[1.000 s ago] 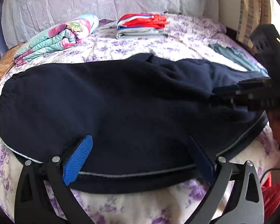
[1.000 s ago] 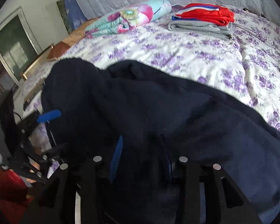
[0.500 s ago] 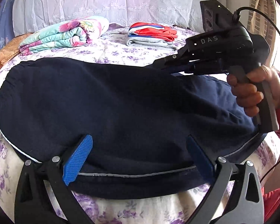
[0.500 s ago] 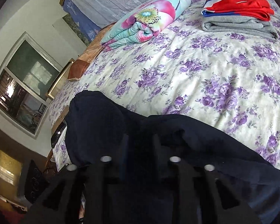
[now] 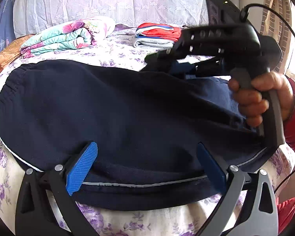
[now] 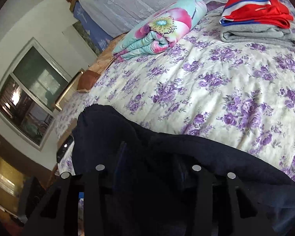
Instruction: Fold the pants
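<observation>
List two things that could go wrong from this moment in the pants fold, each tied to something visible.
1. The right gripper carries a fold of the navy pants over the rest; a thin bite could slip and drop the fold crooked.
2. The left gripper is open above the near hem, pinning nothing, so the lower layer may drag along the floral bedsheet and bunch.

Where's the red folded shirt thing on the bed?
The red folded garment lies at the far end of the bed, on top of a folded grey garment, right of the rolled flowery quilt in both views.
</observation>
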The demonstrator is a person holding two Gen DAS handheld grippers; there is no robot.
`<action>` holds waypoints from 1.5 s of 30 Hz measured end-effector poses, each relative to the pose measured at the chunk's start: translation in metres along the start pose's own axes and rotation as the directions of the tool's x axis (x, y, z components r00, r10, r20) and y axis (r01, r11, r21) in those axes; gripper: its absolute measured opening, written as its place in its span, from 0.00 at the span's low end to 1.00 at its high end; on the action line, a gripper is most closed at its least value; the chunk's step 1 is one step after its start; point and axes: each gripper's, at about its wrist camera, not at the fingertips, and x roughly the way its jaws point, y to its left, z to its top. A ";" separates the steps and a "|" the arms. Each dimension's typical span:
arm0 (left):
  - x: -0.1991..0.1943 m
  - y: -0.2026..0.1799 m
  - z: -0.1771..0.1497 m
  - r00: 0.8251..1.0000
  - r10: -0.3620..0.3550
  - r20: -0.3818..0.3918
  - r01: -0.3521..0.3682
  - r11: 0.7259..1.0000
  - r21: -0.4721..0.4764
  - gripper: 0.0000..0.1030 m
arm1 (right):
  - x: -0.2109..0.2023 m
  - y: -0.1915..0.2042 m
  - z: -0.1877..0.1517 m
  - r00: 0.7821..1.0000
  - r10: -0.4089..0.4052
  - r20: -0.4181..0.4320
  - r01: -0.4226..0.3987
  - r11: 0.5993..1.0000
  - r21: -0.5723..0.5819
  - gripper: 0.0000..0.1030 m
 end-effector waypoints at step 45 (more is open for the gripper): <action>-0.005 0.114 0.066 0.938 0.346 0.035 -0.324 0.906 -0.274 0.96 | -0.085 -0.011 -0.053 0.957 -0.225 0.181 0.231 0.973 -0.013 0.58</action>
